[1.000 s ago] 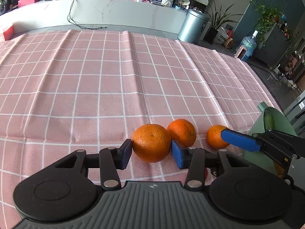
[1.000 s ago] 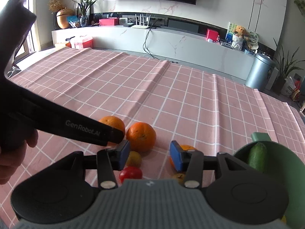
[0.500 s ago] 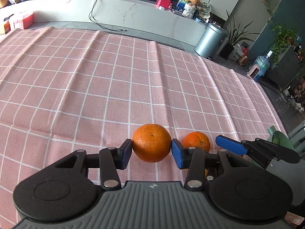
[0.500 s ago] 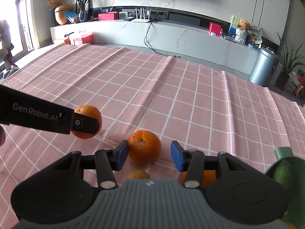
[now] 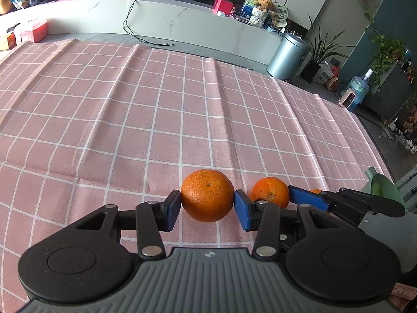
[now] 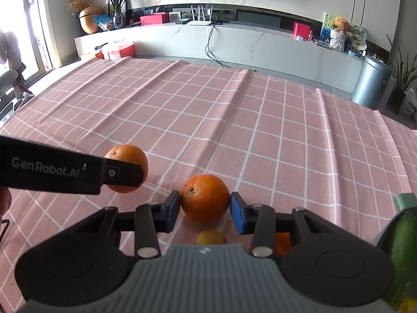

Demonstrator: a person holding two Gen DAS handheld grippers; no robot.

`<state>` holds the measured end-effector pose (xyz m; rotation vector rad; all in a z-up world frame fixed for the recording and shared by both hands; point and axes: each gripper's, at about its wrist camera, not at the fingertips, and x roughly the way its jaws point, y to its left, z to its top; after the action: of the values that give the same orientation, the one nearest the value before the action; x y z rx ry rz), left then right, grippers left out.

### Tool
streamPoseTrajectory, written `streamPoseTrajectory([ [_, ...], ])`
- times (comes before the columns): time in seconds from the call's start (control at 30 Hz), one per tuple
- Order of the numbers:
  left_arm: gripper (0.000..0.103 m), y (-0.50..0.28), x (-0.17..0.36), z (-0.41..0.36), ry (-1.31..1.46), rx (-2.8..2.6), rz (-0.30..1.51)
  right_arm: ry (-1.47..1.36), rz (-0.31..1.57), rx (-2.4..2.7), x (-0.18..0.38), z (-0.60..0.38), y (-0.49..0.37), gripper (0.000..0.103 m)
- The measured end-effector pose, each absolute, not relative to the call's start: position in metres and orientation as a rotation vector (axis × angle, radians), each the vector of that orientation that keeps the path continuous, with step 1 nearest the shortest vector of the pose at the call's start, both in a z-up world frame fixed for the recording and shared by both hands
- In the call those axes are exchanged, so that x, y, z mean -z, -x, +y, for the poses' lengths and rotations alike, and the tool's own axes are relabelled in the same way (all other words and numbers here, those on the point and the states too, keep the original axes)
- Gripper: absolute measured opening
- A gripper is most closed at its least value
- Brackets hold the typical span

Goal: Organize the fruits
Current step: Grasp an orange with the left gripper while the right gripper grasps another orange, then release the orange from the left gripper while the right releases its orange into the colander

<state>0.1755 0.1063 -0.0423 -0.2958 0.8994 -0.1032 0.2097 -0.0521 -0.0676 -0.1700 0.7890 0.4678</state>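
Observation:
My left gripper (image 5: 207, 208) is shut on an orange (image 5: 207, 195) and holds it above the pink checked cloth. My right gripper (image 6: 204, 210) is shut on a second orange (image 6: 204, 201); that orange also shows in the left wrist view (image 5: 270, 191). The left gripper's orange shows at the left of the right wrist view (image 6: 127, 157), behind the left gripper's finger. A third orange (image 6: 282, 242) and a small yellow fruit (image 6: 211, 237) lie on the cloth under my right gripper. A green bowl (image 6: 402, 203) at the right holds a green cucumber (image 6: 404, 237).
The pink checked tablecloth (image 5: 156, 117) covers the whole table, with raised folds. The table's right edge is near the green bowl (image 5: 385, 187). A white cabinet and a metal bin stand beyond the far edge.
Both grippers have risen and pulled back. The left one has lifted its orange off the cloth. The right gripper has closed on the second orange and lifted it.

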Motion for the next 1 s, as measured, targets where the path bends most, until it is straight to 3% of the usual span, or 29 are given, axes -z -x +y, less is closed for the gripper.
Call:
streamPoseTrajectory([
  [0.57, 0.051, -0.123, -0.018, 0.039, 0.247, 0.267, 0.832, 0.071, 0.663, -0.39, -0.013, -0.134, -0.118, 0.038],
  [1.0, 0.051, -0.123, -0.029, -0.063, 0.212, 0.461, 0.847, 0.042, 0.683, -0.193, -0.02, -0.249, -0.072, 0.038],
])
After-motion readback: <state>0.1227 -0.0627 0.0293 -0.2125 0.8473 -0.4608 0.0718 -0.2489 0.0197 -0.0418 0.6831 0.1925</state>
